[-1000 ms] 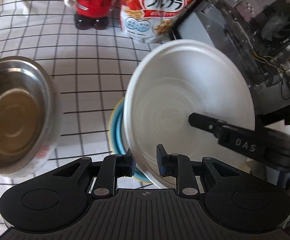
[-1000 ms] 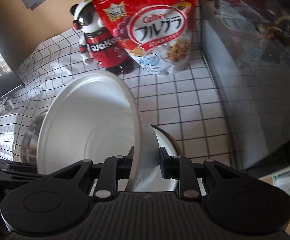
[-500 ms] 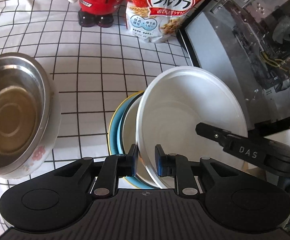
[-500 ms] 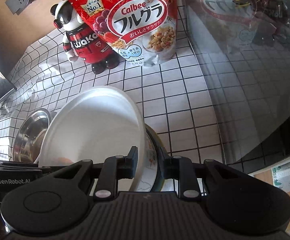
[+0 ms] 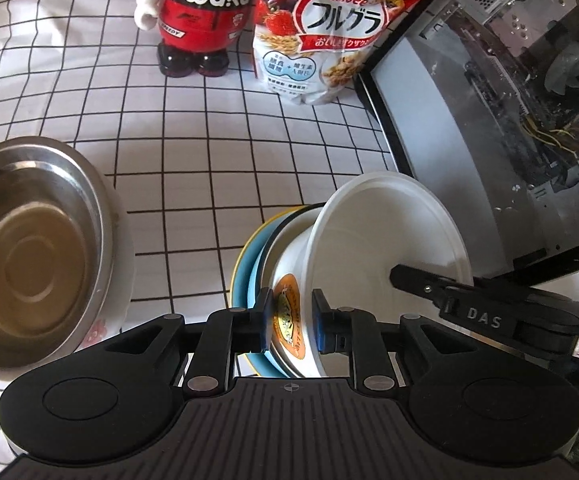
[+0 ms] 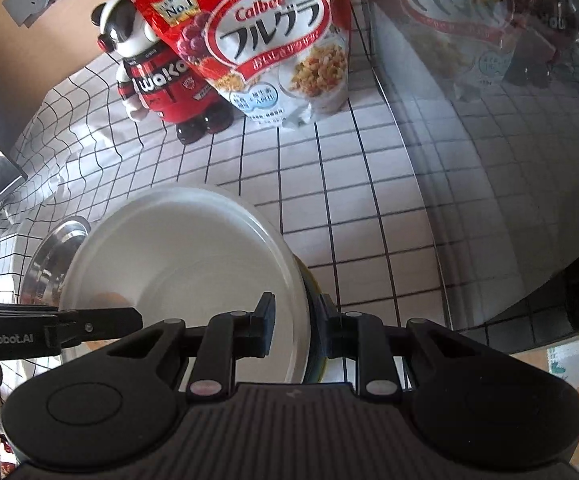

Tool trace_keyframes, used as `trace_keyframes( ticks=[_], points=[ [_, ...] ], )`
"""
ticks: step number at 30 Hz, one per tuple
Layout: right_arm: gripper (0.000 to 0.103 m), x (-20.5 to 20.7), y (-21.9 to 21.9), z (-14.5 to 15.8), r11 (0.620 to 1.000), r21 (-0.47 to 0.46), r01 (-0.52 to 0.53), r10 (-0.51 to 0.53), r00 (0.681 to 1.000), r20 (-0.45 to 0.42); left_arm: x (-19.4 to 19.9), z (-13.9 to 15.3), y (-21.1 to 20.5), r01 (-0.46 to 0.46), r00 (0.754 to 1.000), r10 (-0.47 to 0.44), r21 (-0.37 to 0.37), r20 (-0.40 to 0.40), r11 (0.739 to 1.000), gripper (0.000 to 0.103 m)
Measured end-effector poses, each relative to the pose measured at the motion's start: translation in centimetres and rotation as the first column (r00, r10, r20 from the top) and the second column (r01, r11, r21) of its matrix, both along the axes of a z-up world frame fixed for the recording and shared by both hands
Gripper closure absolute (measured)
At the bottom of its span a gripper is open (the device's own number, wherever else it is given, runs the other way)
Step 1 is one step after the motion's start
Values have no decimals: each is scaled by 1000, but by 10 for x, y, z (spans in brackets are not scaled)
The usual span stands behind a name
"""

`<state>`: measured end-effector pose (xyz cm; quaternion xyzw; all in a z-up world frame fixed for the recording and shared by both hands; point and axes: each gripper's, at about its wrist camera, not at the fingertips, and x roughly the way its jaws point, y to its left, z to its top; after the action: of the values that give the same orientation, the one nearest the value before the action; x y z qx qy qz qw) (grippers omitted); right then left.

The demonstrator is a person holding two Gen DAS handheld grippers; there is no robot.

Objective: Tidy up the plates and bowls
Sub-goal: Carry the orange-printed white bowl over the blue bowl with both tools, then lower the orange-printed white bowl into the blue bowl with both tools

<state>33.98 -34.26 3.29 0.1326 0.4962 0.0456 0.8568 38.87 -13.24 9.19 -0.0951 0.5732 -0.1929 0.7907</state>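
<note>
A white bowl (image 5: 385,240) with an orange label on its outer wall leans tilted on a stack of plates: a blue plate with a yellow rim (image 5: 245,280) and a black-rimmed one above it. My left gripper (image 5: 291,320) has the bowl's near rim between its pads; its jaws are opening slightly but still touch the wall. My right gripper (image 6: 295,320) is shut on the opposite rim of the same bowl (image 6: 185,264), one finger inside and one outside. Its finger (image 5: 417,280) reaches into the bowl from the right in the left wrist view.
A steel bowl (image 5: 29,252) nested in a white flowered bowl (image 5: 105,320) sits at the left. A red toy figure (image 5: 197,12) and a cereal bag (image 5: 329,40) stand at the back. A glass-sided computer case (image 5: 509,120) walls off the right side.
The white bowl has come down toward the plate stack and looks smaller in both views. Its orange label now shows between the left fingers, and more of the table's far side is visible.
</note>
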Motion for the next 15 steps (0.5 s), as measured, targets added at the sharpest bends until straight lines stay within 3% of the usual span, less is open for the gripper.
trace_keyframes(
  ticks=[4, 12, 15],
  points=[
    [80, 1, 1, -2, 1000, -4, -2, 2, 1000, -4, 0, 1, 3, 4, 1000, -6, -42, -28, 999, 76],
    [80, 3, 2, -3, 1000, 7, 1, -1, 1000, -10, -4, 20, 2, 30, 998, -29, -16, 63, 999, 75],
    [80, 2, 0, -3, 1000, 13, 2, -2, 1000, -13, -2, 19, 6, 17, 998, -16, -15, 64, 1000, 75]
  ],
)
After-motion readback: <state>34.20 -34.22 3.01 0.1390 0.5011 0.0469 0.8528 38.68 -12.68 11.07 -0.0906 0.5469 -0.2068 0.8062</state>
